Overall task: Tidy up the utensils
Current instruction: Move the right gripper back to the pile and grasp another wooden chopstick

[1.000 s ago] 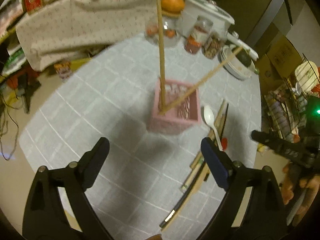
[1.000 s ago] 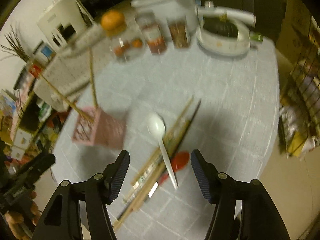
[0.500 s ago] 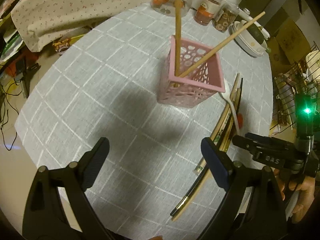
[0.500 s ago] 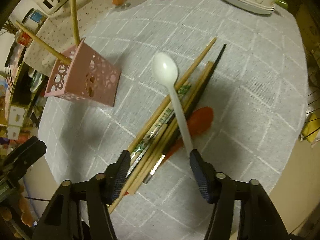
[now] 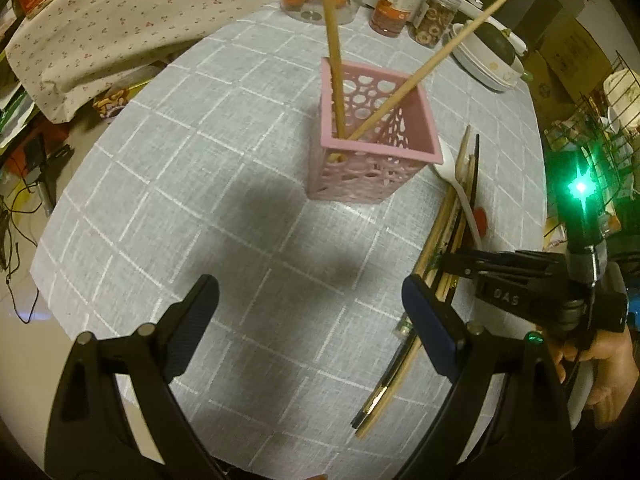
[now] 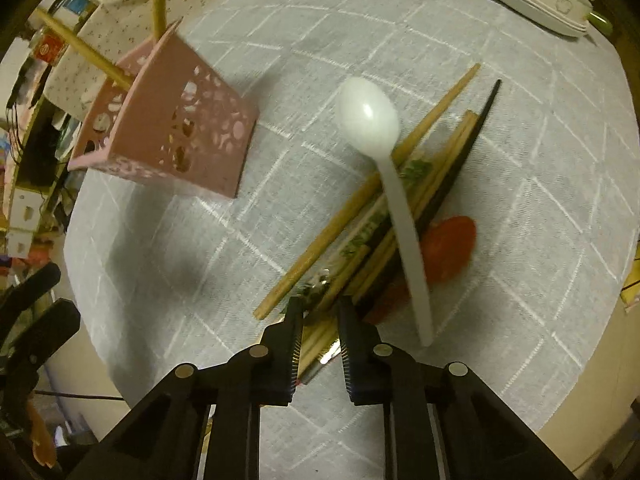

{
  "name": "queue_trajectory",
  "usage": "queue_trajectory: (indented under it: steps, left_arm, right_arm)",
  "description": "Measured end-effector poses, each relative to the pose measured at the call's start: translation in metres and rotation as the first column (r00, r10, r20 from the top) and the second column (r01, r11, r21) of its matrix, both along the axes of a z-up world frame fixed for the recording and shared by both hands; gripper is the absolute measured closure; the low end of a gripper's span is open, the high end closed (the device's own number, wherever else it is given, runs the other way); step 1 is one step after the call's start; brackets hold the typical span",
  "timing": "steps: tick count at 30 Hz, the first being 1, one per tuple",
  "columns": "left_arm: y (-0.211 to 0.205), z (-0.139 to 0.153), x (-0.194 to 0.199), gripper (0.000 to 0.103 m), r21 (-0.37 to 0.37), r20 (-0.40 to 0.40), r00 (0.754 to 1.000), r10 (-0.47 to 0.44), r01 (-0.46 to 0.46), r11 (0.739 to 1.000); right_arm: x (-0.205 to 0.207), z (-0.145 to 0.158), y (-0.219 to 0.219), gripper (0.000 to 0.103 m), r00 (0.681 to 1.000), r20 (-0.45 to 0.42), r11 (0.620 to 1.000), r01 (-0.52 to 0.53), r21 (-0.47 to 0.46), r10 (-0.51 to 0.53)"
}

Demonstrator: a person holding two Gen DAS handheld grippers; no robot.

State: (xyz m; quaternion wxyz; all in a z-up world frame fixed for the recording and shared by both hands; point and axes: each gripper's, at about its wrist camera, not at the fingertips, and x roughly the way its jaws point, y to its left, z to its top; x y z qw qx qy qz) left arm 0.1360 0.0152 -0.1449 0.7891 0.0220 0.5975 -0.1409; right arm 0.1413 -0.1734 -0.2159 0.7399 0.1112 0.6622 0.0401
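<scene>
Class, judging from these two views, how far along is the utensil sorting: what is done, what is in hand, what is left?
Done: two chopsticks stand in the pink holder. In hand: the right gripper has closed around chopsticks in the pile, not yet lifted; the left gripper is open and holds nothing. Left: the rest of the pile, the white spoon and the red spoon.

Left hand-held gripper (image 5: 308, 312): matte black plastic frame w/ triangular cut-outs, silver round screw heads at the joints, dark blue ribbed pads (image 5: 430, 330) on the fingers. Right hand-held gripper (image 6: 319, 334): same black build, silver screws, fine ridges seen along the pad edges. In the left wrist view its body is marked w/ pale lettering, approx. "DAS"; a green LED is lit on top. Bare skin of the right hand (image 5: 600, 364) is seen.
</scene>
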Motion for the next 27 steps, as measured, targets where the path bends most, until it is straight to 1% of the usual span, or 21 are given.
queue_trajectory:
  steps: [3, 5, 9, 12, 17, 21, 22, 24, 26, 27]
  left_arm:
    - [-0.003, -0.001, -0.002, 0.010, 0.002, -0.001, 1.000, -0.012, 0.012, 1.000]
    - [-0.005, -0.002, -0.003, 0.010, 0.002, -0.004, 1.000, -0.019, 0.019, 1.000]
    - [-0.007, -0.001, -0.004, 0.010, 0.001, -0.002, 1.000, -0.030, 0.030, 1.000]
    - [-0.008, -0.002, -0.005, 0.010, 0.006, -0.003, 0.999, -0.035, 0.035, 0.999]
    - [-0.006, -0.002, -0.006, 0.010, 0.011, -0.002, 0.999, -0.040, 0.040, 0.999]
    - [-0.007, -0.002, -0.007, 0.010, 0.011, 0.001, 0.999, -0.049, 0.049, 0.999]
    - [-0.008, -0.001, -0.008, 0.011, 0.009, 0.001, 0.999, -0.052, 0.052, 0.999]
    - [-0.010, -0.001, -0.009, 0.012, 0.007, 0.003, 0.998, -0.067, 0.067, 0.998]
    - [-0.015, 0.000, -0.012, 0.014, 0.010, 0.003, 0.997, -0.083, 0.083, 0.997]
    - [-0.018, 0.001, -0.014, 0.016, 0.011, 0.004, 0.995, -0.097, 0.096, 0.995]
  right_arm:
    - [0.000, -0.002, 0.009, 0.087, 1.000, 0.000, 1.000, -0.014, -0.023, 0.014]
    - [0.007, -0.004, 0.015, 0.088, 1.000, -0.010, 0.999, -0.018, -0.030, 0.018]
    - [0.004, -0.007, 0.026, 0.089, 0.996, -0.055, 0.998, -0.064, -0.003, 0.064]
    - [-0.003, -0.009, 0.036, 0.091, 0.991, -0.085, 0.994, -0.106, -0.005, 0.105]
    - [-0.010, -0.010, 0.041, 0.096, 0.991, -0.088, 0.995, -0.100, -0.016, 0.098]
    - [-0.015, 0.005, 0.031, 0.097, 0.994, -0.056, 0.995, -0.094, -0.020, 0.093]
    - [-0.016, 0.012, 0.019, 0.097, 0.995, -0.050, 0.996, -0.092, -0.018, 0.091]
    - [-0.018, 0.022, 0.011, 0.097, 0.996, -0.031, 0.997, -0.081, -0.016, 0.080]
    - [-0.021, 0.029, 0.003, 0.097, 0.997, -0.019, 0.997, -0.070, -0.015, 0.069]
    - [-0.023, 0.033, -0.002, 0.097, 0.998, -0.013, 0.998, -0.062, -0.012, 0.062]
